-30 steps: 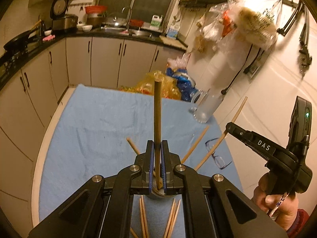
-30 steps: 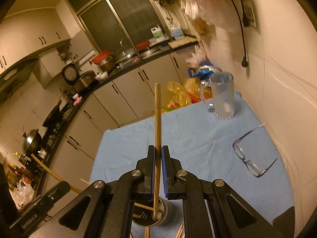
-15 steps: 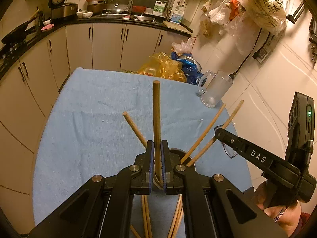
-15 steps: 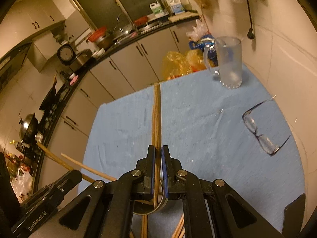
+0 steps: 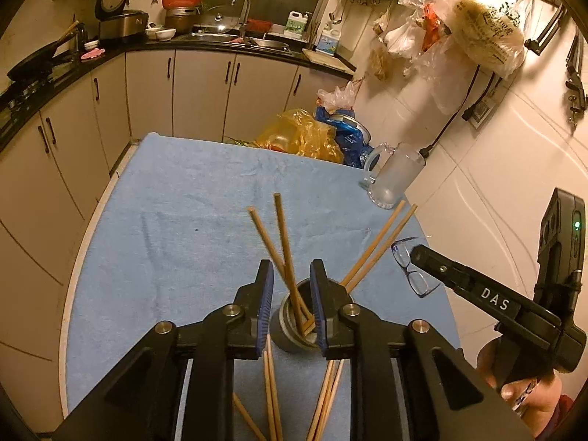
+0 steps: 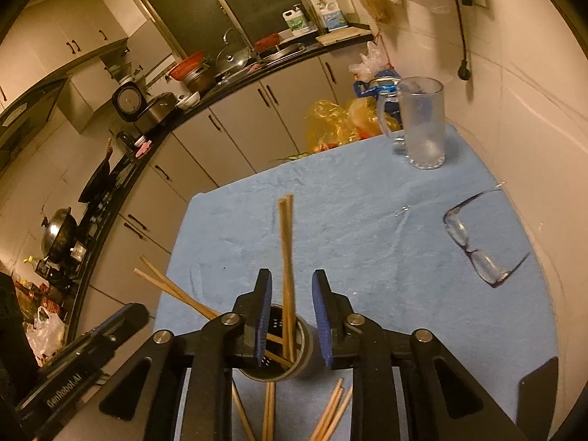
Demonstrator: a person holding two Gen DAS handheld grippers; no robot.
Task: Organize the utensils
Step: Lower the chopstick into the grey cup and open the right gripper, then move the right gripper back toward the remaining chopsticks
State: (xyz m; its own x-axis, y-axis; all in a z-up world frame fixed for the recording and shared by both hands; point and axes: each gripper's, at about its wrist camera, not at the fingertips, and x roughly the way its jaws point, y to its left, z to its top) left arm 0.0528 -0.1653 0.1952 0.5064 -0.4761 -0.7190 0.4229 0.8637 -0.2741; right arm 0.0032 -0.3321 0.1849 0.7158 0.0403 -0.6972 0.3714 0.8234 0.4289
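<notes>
Nearest you, loose chopsticks (image 5: 270, 397) lie flat on the blue cloth covering the counter (image 5: 165, 228), below and behind both sets of jaws. In the left wrist view one pair runs almost straight along the line the gripper points, and another bunch (image 5: 327, 400) lies slightly fanned to its right. In the right wrist view the same sticks (image 6: 330, 411) show at the bottom edge, again with their long axes running roughly away from you.

Just ahead of them stands a metal holder (image 5: 294, 323), upright on the cloth. Your left gripper (image 5: 291, 305) has just been opening its jaws; they now stand apart, straddling the holder's rim, with two chopsticks (image 5: 283, 250) leaning up between them, untouched by either pad. Two more sticks (image 5: 378, 246) lean out of the holder toward the right.

Your right gripper (image 6: 289, 316) has likewise just been opening. Its jaws are apart over the same holder (image 6: 279, 349), and the upright pair (image 6: 286, 257) rises in the gap, free of the pads. Neither gripper holds anything.

For the next pick, you would need to pull back and down toward yourself, since the remaining sticks lie behind the jaws, not ahead. They sit about midway between both hands; which is nearer cannot be told.

Farther off, spectacles (image 6: 477, 246) rest on the cloth to the right, well apart from the holder. Beyond them a glass mug (image 6: 422, 125) stands near the counter's far edge.
</notes>
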